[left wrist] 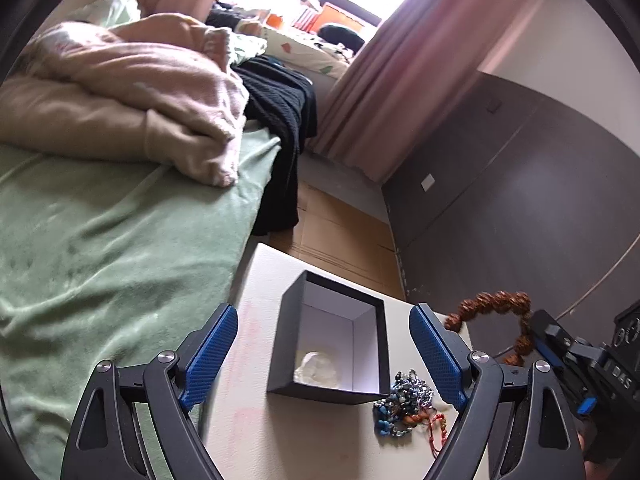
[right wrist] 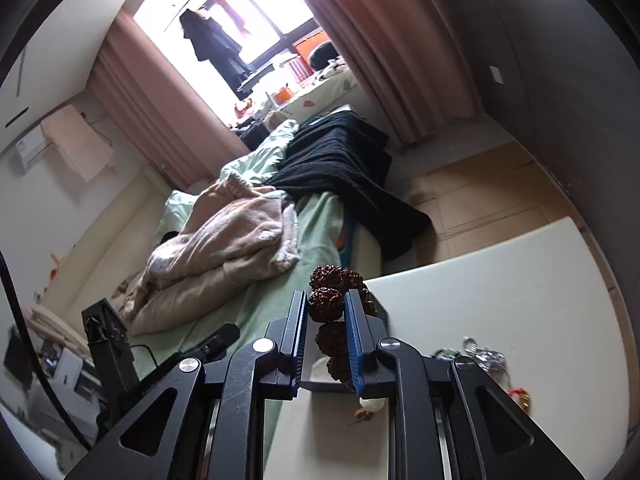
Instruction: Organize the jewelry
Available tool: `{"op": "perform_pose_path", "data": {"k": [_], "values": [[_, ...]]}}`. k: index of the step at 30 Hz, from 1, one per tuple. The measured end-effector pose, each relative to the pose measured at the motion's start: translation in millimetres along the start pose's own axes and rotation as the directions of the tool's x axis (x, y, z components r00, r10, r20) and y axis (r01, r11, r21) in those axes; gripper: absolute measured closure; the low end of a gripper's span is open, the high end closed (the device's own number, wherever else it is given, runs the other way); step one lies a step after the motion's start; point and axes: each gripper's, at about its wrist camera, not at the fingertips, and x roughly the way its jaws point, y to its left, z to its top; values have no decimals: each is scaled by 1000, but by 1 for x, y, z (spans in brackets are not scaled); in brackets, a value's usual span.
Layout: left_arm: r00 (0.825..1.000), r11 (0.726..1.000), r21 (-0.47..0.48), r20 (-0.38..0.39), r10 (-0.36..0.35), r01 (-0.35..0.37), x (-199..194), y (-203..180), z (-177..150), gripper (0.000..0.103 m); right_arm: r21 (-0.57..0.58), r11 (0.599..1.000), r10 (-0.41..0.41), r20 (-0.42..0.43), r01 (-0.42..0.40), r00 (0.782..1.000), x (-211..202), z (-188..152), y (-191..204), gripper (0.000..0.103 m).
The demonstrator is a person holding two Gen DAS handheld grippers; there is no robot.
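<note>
A: What lies farthest left?

B: A bed under a green fleece sheet (left wrist: pixel 100 232), with a crumpled pink blanket (left wrist: pixel 132 92) and a black knitted throw (left wrist: pixel 280 120) on it.

A: And the left gripper (left wrist: pixel 324 344)?

B: Its blue-padded fingers (left wrist: pixel 208 356) are spread wide, grasping nothing, above a white rectangular table (left wrist: pixel 256 420). Between them sits an open black box with a white lining (left wrist: pixel 332 332); a pale translucent piece (left wrist: pixel 318 368) rests inside.

A: To the right of the box?

B: A tangled heap of blue beaded jewelry (left wrist: pixel 404 400), touching its corner.

A: The right gripper (right wrist: pixel 326 320)?

B: Clenched on a string of large brown knobbly beads (right wrist: pixel 326 304), lifted clear of the table.
</note>
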Motion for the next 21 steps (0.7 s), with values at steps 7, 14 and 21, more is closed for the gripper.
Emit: {"op": "perform_pose_path", "data": {"k": [7, 14, 21], "values": [[999, 1000, -18, 33, 20, -19, -12, 15, 4, 15, -72, 997, -17, 2, 17, 1000, 44, 3, 32, 83], [994, 998, -44, 98, 45, -41, -23, 23, 4, 15, -68, 998, -14, -154, 3, 988, 92, -19, 28, 79], [996, 999, 7, 82, 35, -36, -21, 3, -6, 15, -37, 997, -70, -58, 68, 996, 34, -16, 6, 26]]}}
